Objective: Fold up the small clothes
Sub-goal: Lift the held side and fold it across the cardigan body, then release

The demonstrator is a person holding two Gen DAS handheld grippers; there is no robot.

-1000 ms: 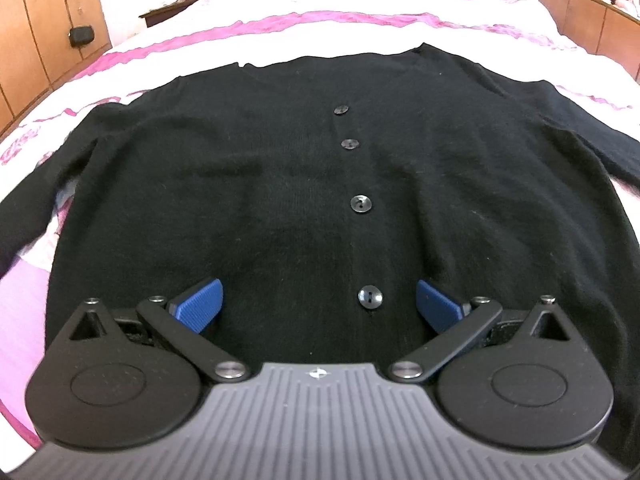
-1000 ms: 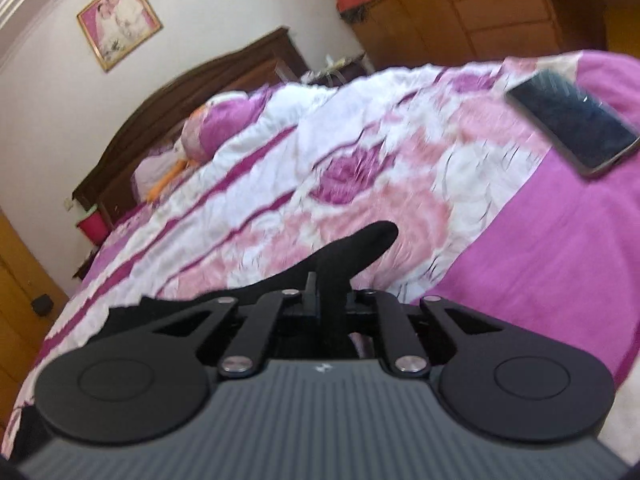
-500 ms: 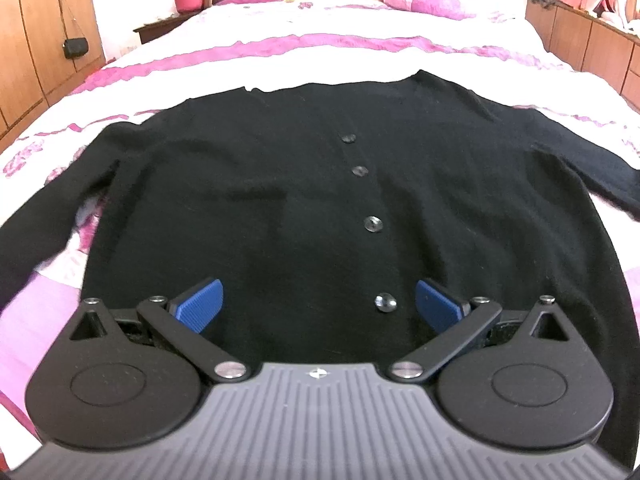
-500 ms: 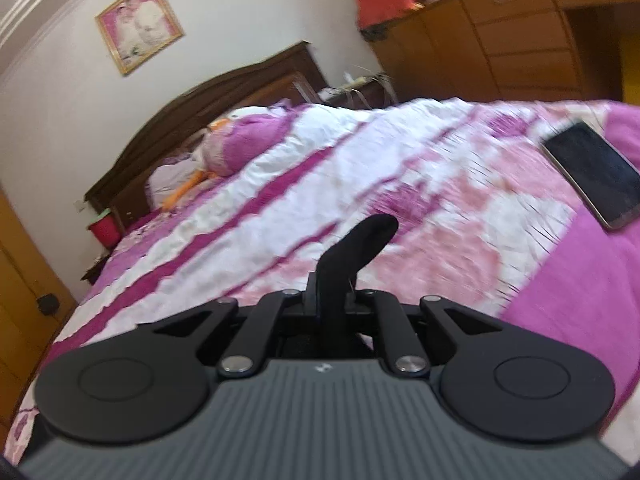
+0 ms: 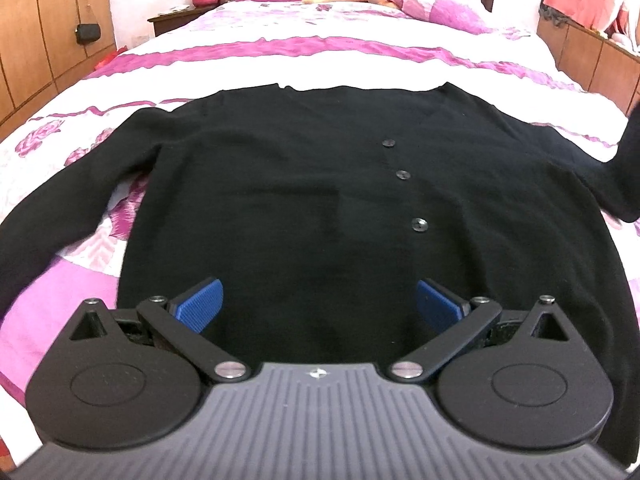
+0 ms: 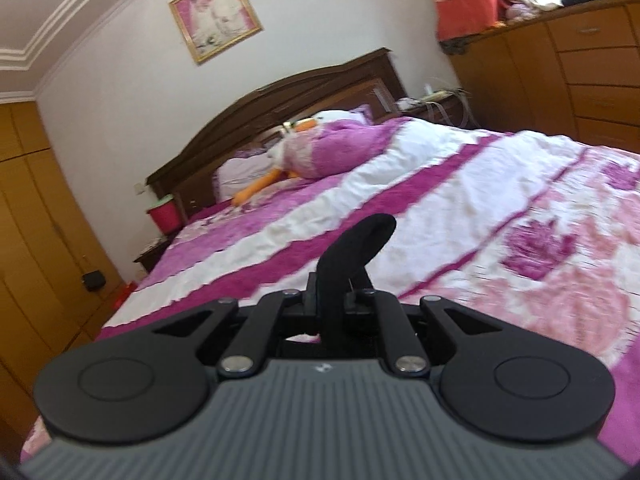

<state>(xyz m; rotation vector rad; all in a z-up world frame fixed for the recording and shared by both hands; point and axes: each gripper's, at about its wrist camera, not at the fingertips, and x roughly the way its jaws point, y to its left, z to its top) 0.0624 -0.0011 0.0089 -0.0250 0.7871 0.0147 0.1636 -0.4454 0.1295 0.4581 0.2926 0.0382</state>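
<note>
A black cardigan (image 5: 304,200) lies flat on the bed (image 5: 320,56), spread out right in front of the left hand-held gripper (image 5: 318,300). Its bottom edge is closest to this gripper and its neck is at the far end, so it runs long-ways straight away from the gripper toward the pillows (image 5: 424,4). A row of buttons (image 5: 419,225) goes up the front, a bit to the right of the gripper's middle. One sleeve (image 5: 60,216) stretches out to the left and curves back toward the gripper. The left hand-held gripper is spread wide, with its blue pads (image 5: 200,302) far apart, and it holds nothing. It is over the bottom part of the cardigan.

The right hand-held gripper (image 6: 335,300) is squeezed tight on the other sleeve (image 6: 352,264). The end of that sleeve sticks up between the fingers and bends over to the right at the top. This gripper is up above the pink and white bed cover (image 6: 480,208). In the left view, the same sleeve (image 5: 628,160) rises up off the bed at the far right edge.
</note>
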